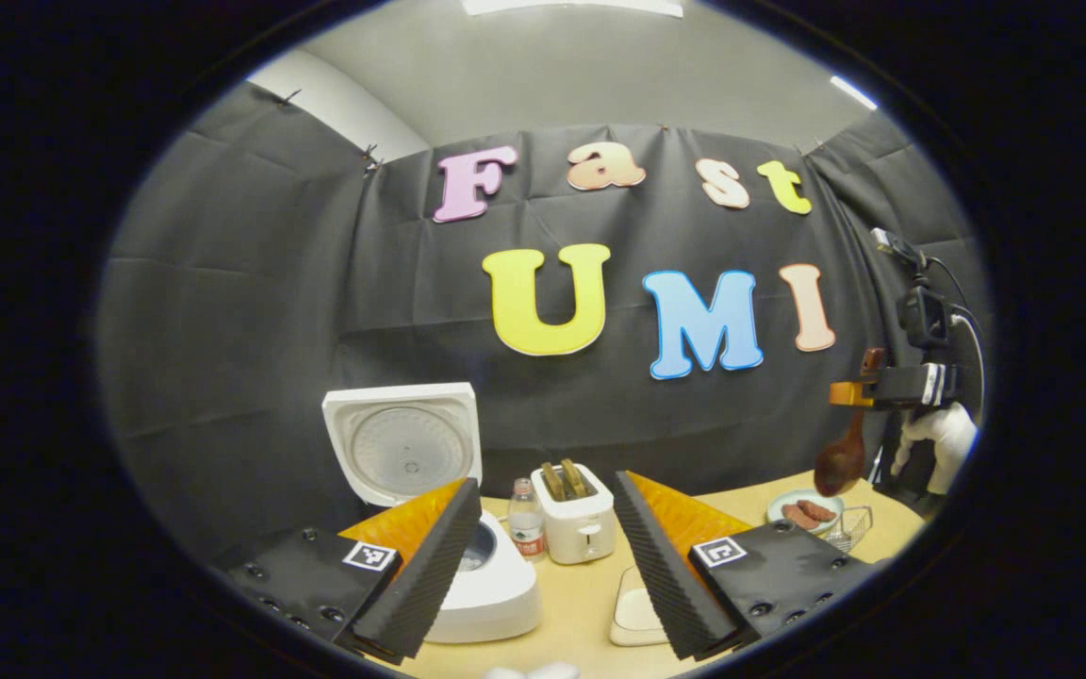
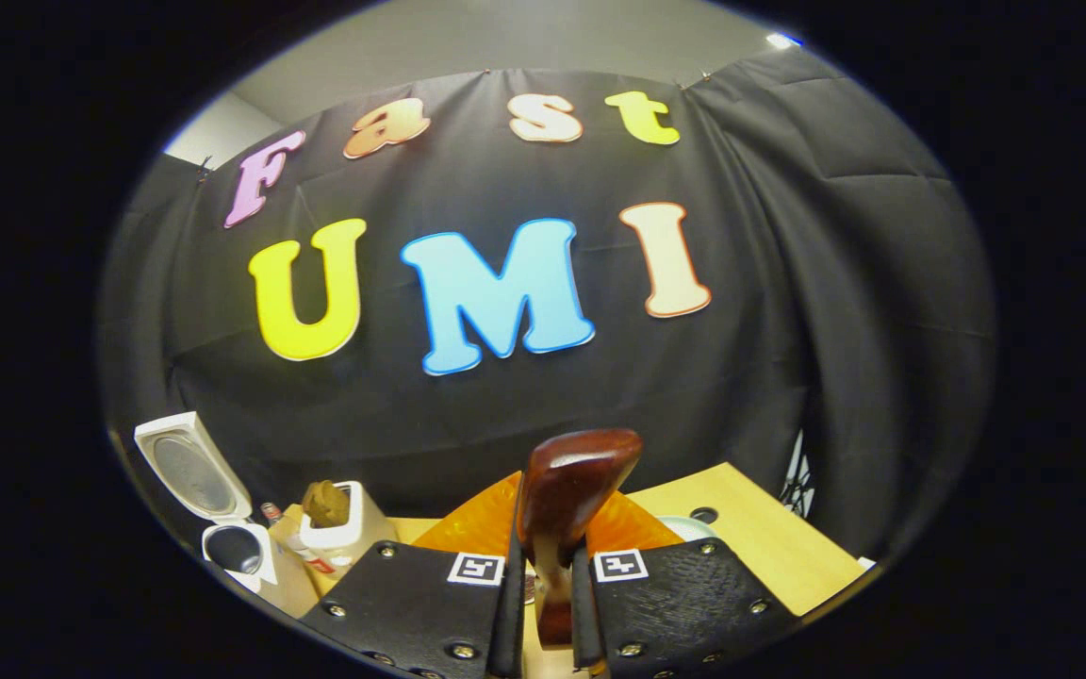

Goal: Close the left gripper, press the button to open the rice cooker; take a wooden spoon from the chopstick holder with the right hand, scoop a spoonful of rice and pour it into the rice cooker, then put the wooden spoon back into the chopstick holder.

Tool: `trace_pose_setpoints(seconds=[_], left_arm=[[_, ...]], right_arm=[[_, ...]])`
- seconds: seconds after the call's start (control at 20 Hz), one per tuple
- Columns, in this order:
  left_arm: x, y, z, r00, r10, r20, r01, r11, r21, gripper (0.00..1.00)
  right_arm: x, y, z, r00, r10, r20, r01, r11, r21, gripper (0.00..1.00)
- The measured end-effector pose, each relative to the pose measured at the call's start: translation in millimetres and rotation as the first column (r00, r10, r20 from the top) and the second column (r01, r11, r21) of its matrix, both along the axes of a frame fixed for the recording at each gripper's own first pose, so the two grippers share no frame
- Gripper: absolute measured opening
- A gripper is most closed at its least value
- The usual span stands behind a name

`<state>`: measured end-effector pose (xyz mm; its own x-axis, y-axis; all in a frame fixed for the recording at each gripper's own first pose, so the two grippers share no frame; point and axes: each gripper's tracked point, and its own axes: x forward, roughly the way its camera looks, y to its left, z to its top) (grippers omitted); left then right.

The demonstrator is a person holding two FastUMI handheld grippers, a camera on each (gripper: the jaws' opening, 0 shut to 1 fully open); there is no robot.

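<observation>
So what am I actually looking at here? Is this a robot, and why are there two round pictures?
No robot arm here: a person holds a two-finger claw in each hand, and a wide-angle camera rides on each claw, looking along its fingers. That gives the two round pictures.

The left gripper view shows the left claw standing open above a wooden table. On the table stand a white rice cooker with its lid up, a small bottle, a toaster and a plate with food. At the right edge, a gloved hand holds the other claw up with a wooden spoon hanging from it.

The right gripper view shows the right claw shut on that spoon's handle.
</observation>
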<state>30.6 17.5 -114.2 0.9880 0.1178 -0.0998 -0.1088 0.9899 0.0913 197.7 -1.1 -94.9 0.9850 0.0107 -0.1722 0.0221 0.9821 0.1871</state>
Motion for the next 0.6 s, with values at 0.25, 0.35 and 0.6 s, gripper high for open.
trace_pose_setpoints(seconds=[0.25, 0.35, 0.6], left_arm=[[-7, 18, -9, 1.0, 0.015, -0.009, -0.015, 1.0, -0.01, 0.98], [-7, 21, -12, 1.0, 0.017, -0.016, -0.017, 1.0, -0.003, 0.98], [-13, 28, -10, 1.0, 0.024, -0.001, -0.024, 0.999, 0.026, 0.99]], right_arm=[[-19, 78, -39, 0.992, 0.109, -0.067, -0.109, 0.994, -0.003, 0.21], [-23, 99, -61, 0.986, 0.139, -0.097, -0.143, 0.989, -0.033, 0.21], [-27, 133, -117, 0.972, 0.176, -0.157, -0.202, 0.966, -0.164, 0.21]])
